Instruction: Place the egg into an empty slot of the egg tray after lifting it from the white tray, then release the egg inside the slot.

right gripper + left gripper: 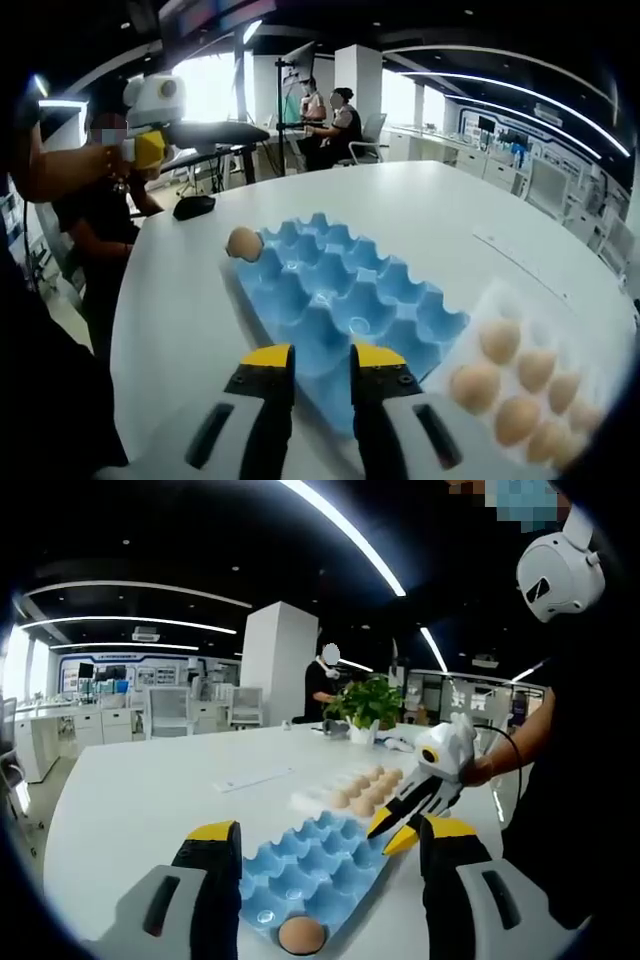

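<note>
Big open-plan office, dark ceiling (200,540) with long curved light strips (340,525). Huge white table (150,790) up front. White square pillar (280,660) mid-room, potted plant (368,705) beside it. White cabinets (90,728) along far wall. Bright windows (205,85), people seated at desk (215,135).

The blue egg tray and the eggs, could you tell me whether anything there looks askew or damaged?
Nothing stands out. The blue egg tray lies flat on the white table, with one egg seated in a corner slot. The other eggs sit in the white tray, none visibly cracked.
</note>
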Available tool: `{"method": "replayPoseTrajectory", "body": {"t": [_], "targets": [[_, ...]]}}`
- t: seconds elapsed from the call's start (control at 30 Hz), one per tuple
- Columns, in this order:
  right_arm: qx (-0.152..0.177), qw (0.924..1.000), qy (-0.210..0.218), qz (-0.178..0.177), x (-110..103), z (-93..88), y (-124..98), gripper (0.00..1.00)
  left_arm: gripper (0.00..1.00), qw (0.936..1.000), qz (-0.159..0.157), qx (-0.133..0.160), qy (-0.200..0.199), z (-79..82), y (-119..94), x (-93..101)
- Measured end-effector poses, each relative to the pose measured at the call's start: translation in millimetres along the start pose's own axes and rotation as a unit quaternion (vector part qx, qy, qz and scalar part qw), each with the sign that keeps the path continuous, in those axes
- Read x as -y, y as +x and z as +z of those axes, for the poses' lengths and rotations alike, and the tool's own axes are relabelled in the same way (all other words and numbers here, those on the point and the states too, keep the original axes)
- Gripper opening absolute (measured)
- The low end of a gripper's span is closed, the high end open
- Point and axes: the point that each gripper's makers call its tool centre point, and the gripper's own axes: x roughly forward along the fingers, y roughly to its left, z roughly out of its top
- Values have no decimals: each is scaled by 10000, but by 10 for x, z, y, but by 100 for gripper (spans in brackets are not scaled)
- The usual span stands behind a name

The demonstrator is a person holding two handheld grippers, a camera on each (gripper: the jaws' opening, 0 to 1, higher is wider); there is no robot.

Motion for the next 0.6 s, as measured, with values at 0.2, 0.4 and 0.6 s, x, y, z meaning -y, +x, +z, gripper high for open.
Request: {"method": "replayPoseTrajectory", "body": {"t": [0.2, 0.4, 0.6], "targets": [[-50, 9999, 63, -148, 81, -94, -110, 22, 73, 10000, 0, 1, 0, -4, -2, -5], [-98, 9992, 157, -361, 204, -200, -249, 22, 73, 10000, -42, -7, 28, -1, 21, 10], [-72, 9968, 331, -720, 414, -270, -422, 22, 73, 10000, -71, -14, 29, 0, 40, 19]]}}
